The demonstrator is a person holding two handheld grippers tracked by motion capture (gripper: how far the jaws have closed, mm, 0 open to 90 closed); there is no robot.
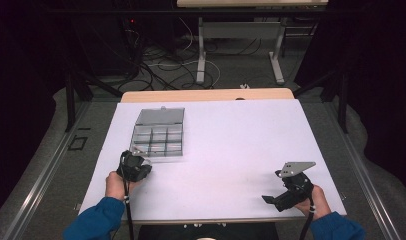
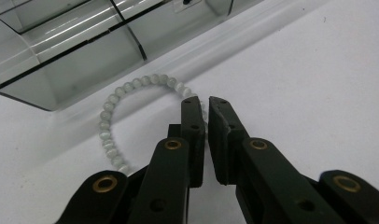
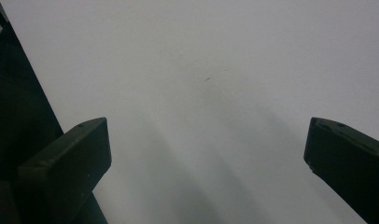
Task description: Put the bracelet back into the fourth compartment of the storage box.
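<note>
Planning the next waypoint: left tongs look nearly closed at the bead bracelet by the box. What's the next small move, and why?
Probably lift the left tongs slightly and carry toward the open compartment box: the jaws look pinched on the bead bracelet, which lies on the table beside the box. Grip isn't certain.

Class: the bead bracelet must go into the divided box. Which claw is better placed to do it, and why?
Left. The left claw is nearly shut around the bracelet, right beside the box. The right claw sits open over bare table, far from both.
</note>
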